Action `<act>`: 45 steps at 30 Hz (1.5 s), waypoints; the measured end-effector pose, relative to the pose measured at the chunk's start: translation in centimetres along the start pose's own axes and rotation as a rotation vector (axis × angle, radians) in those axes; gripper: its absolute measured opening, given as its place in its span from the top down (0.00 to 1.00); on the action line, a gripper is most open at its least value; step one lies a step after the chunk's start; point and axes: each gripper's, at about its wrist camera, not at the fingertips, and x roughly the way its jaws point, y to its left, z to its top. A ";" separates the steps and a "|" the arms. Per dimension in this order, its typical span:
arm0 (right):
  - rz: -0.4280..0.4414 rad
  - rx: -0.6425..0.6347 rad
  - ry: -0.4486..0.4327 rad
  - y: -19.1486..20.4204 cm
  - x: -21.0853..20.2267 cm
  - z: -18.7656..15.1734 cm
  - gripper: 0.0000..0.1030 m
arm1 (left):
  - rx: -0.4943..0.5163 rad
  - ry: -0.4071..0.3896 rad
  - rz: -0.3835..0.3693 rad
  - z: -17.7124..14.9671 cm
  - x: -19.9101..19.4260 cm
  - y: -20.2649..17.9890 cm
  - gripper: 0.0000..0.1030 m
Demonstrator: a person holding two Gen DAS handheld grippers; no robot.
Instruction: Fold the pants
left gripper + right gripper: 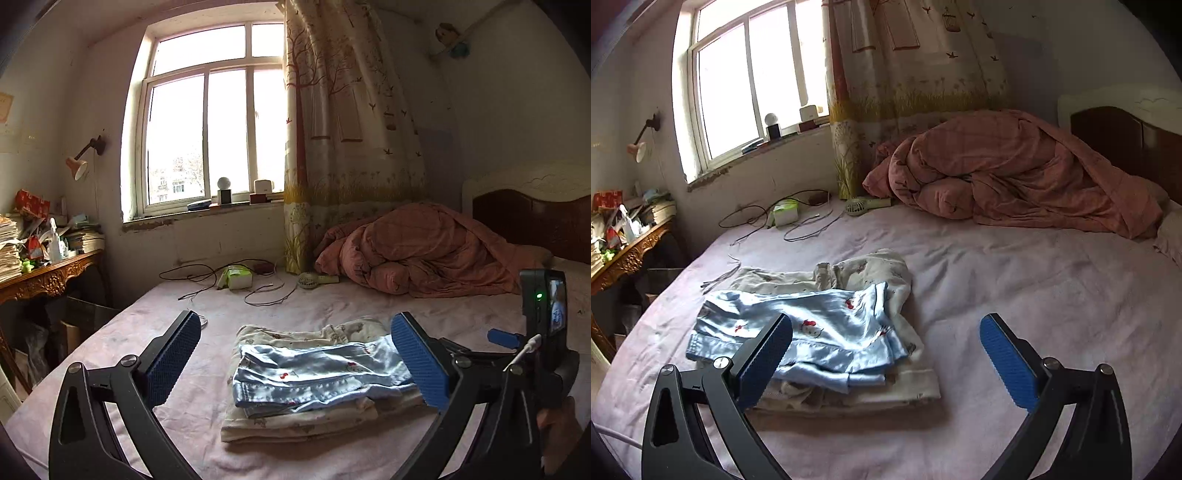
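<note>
The blue pants (321, 373) lie folded on top of a cream patterned garment (295, 421), the 2 pieces stacked on the pink bedsheet (332, 306) near the foot of the bed. The blue fabric is shiny, printed with small cartoon faces with red bows, and its thick hem runs along the near edge of the stack.

The left gripper (295, 363) hangs above the stack with its jaws spread wide and nothing between them — the blue ribbed pads (173, 362) sit one on each side of the folded clothes in the left wrist view. The right pad overlaps the stack's right end in that picture, though whether it touches the cloth cannot be told. The right gripper (886, 363) is likewise wide apart and holds nothing; seen from its own camera, its left pad overlaps the near right part of the blue pants, while its right pad is over bare sheet.

Farther up the bed a rumpled pink quilt (424, 251) is heaped against the dark wooden headboard (535, 218). Near the wall lie a tangle of dark cables (229, 284), a green-and-white tissue pack (236, 278) and a small handheld fan (314, 279). A printed curtain (343, 110) hangs beside the window (210, 122), and a cluttered carved desk (48, 275) stands at the left.
</note>
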 end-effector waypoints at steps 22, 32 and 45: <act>0.119 -0.097 -0.154 -1.5 -29.7 -11.2 0.01 | -0.013 -0.025 0.035 -7.0 -24.2 -1.8 0.01; 0.104 -0.150 -0.159 -1.8 -30.1 -19.0 0.01 | -0.076 -0.054 0.065 -14.5 -25.8 -1.1 0.01; -0.025 -0.185 -0.134 -1.8 -25.4 -22.9 0.01 | -0.015 0.018 0.075 -19.9 -22.5 -3.1 0.01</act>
